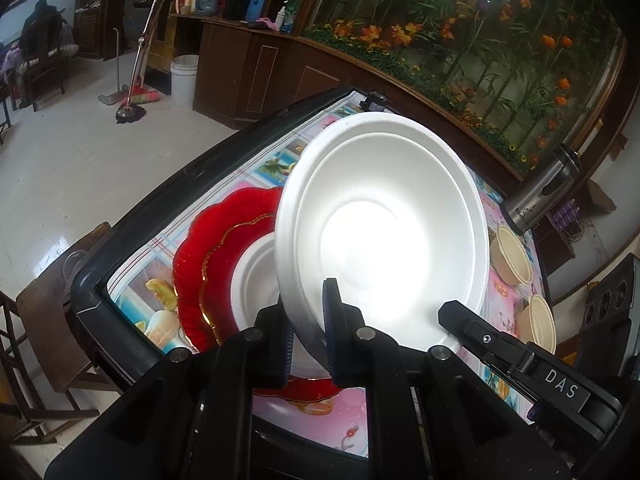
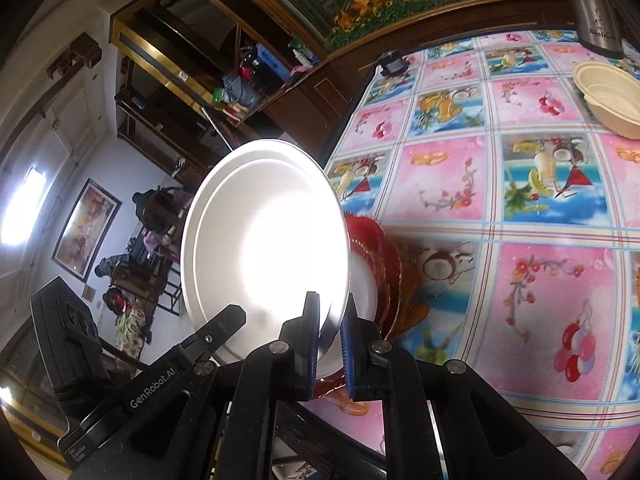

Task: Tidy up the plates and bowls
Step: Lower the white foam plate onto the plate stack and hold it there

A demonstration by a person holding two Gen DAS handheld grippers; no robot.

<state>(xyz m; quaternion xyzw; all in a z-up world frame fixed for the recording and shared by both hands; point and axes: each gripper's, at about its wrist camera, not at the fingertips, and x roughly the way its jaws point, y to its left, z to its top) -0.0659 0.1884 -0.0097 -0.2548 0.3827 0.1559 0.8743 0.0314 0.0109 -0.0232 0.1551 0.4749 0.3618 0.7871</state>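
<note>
A table [image 2: 500,216] covered with a pink-and-blue fruit-patterned cloth carries the whole scene; its dark raised edge shows along the left side in the left wrist view. Near that edge, at the corner closest to the cameras, lies a red plate [image 1: 208,256] with a scalloped gold rim, and a white dish [image 1: 256,280] rests inside it. Above these, clear of the cloth and tilted steeply on edge, is a large white plate [image 1: 384,224], the task's item in hand. The left gripper [image 1: 308,332] is clenched on its lower rim, one blue pad on each face, and the right gripper [image 2: 330,340] pinches the same rim from the other side in the same way, so both tongs share one plate. Two cream bowls [image 1: 512,256] sit well apart, toward the far right edge of the table, near a steel kettle [image 1: 540,192]. Judged from this position, the likely step is lowering the white plate onto the stack in the red plate. The risks lie in the shallow rim-only grip: if the two hands tilt or travel unevenly the light plate could twist out of the pads, and a steep descent could strike the white dish edge-on, shove the red plate toward the near table edge, or leave the stack crooked.
</note>
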